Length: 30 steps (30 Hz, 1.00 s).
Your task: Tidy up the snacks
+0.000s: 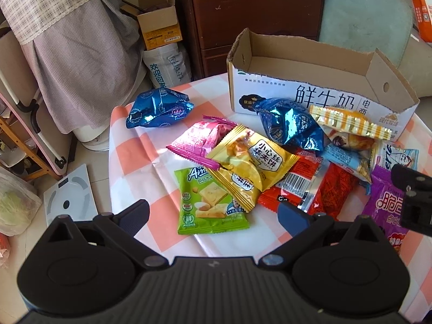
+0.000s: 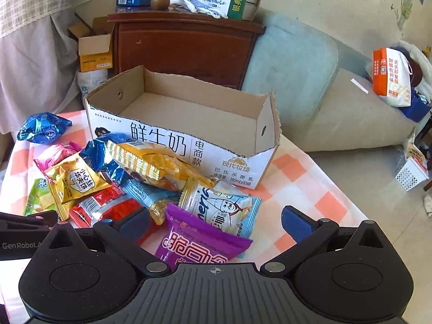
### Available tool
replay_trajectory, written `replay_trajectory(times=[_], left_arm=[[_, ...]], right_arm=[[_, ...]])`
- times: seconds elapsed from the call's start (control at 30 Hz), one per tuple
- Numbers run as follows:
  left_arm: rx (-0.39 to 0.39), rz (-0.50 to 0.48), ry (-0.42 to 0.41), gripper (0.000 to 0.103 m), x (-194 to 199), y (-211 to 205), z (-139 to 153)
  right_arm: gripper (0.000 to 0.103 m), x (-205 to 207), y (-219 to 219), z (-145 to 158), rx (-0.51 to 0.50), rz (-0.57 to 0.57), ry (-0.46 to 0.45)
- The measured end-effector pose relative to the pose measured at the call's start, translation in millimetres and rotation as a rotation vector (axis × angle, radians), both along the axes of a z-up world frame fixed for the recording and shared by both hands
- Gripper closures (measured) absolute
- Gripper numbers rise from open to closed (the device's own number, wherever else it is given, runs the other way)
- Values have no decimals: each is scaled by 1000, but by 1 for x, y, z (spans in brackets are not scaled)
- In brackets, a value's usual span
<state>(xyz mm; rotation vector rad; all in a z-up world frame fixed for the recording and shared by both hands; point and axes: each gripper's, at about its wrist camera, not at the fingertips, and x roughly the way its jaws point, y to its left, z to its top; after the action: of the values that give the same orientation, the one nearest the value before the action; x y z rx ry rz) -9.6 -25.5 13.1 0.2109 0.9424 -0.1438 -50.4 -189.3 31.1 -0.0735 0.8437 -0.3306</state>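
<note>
Our left gripper [image 1: 213,216] hangs spread wide over the green packet [image 1: 208,205]; our right gripper [image 2: 216,224], jaws equally wide, straddles the purple packet [image 2: 199,245]. Beyond them the snack pile [image 1: 270,159] lies on the checked cloth [image 1: 151,145], a blue packet [image 1: 159,108] apart at far left. Farthest, the box [image 2: 189,124] stands with nothing inside.

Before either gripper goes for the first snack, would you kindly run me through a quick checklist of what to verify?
1. Left gripper open, holding nothing: ok.
2. Right gripper open, holding nothing: ok.
3. Cardboard box upright with nothing inside: ok.
4. Green cracker packet lying flat between the left gripper's fingers: ok.
5. Purple packet free of overlap: not ok, it lies on the white-blue packet.
</note>
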Motion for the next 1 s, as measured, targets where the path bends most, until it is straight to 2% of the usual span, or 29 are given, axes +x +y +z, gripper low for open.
replay_trajectory(times=[0.13,0.43,1.0], left_arm=[[0,-3,18,2,0,-4,-1],[5,-8,-3,2,-2,-13,0],[23,37,19,3,3,-9,0]], right_arm=[[0,-1,2,-4,-1,7,19],[0,0,6,-8,-23,10,15],[0,9,14,-12,-57,6,22]])
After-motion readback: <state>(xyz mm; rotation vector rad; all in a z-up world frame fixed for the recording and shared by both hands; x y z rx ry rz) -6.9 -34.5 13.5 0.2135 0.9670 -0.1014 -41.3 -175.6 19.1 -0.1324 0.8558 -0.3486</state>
